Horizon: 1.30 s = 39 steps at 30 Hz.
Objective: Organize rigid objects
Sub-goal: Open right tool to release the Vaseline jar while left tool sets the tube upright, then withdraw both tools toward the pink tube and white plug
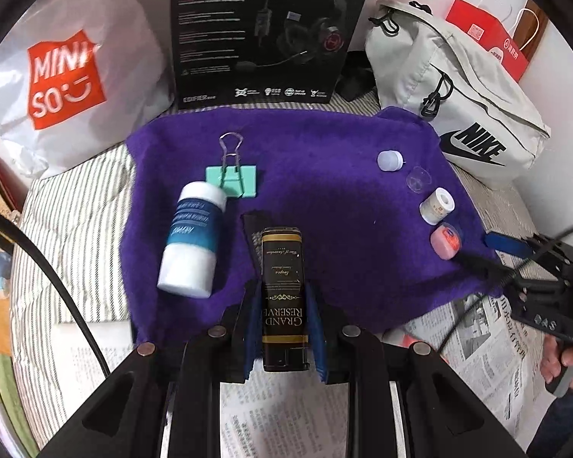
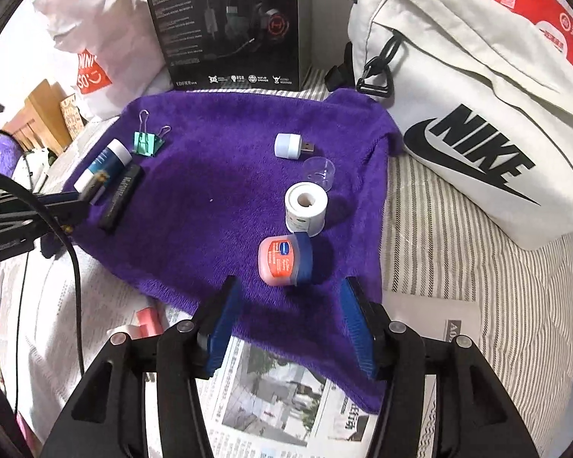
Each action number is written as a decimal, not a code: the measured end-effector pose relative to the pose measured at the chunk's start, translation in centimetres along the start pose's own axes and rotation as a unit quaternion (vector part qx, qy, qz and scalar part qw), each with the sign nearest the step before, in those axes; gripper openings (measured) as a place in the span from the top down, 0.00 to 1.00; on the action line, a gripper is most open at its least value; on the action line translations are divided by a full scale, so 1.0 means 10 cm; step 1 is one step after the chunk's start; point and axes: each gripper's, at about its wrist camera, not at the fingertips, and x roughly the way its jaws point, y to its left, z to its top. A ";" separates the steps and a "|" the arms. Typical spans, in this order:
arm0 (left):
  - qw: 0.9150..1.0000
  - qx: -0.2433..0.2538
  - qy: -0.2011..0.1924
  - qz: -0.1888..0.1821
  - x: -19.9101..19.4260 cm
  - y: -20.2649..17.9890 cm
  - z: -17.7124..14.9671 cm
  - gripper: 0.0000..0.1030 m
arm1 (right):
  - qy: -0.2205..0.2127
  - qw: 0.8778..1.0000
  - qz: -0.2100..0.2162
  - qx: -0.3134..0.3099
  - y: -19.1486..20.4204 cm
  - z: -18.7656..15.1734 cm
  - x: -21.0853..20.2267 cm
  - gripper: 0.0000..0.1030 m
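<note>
A purple towel (image 1: pixel 324 160) (image 2: pixel 217 198) carries the objects. My left gripper (image 1: pixel 282 294) is shut on a black "Grand Reserve" tin (image 1: pixel 282 290), held just above the towel beside a black flat bar (image 1: pixel 253 236) (image 2: pixel 120 196). A white-and-blue bottle (image 1: pixel 193 240) (image 2: pixel 103 164) and a teal binder clip (image 1: pixel 233 179) (image 2: pixel 147 141) lie at the left. My right gripper (image 2: pixel 290 305) is open, just short of a pink jar (image 2: pixel 284 259) (image 1: pixel 445 242). A white tape roll (image 2: pixel 306 206) (image 1: pixel 437 206), clear cap (image 2: pixel 319 171) (image 1: pixel 418 180) and USB light (image 2: pixel 292 145) (image 1: pixel 389 160) lie beyond.
A black headset box (image 1: pixel 263 30) (image 2: pixel 229 23) and a Miniso bag (image 1: pixel 68 76) stand behind the towel. A white Nike bag (image 1: pixel 458 87) (image 2: pixel 473 114) lies at the right. Newspaper (image 2: pixel 279 393) covers the striped bedding (image 2: pixel 458 259) near me.
</note>
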 end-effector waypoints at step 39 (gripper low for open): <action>0.997 0.055 0.032 0.036 0.63 -0.44 0.36 0.67 | 0.002 1.000 0.000 0.026 -0.20 -0.16 -0.09 0.48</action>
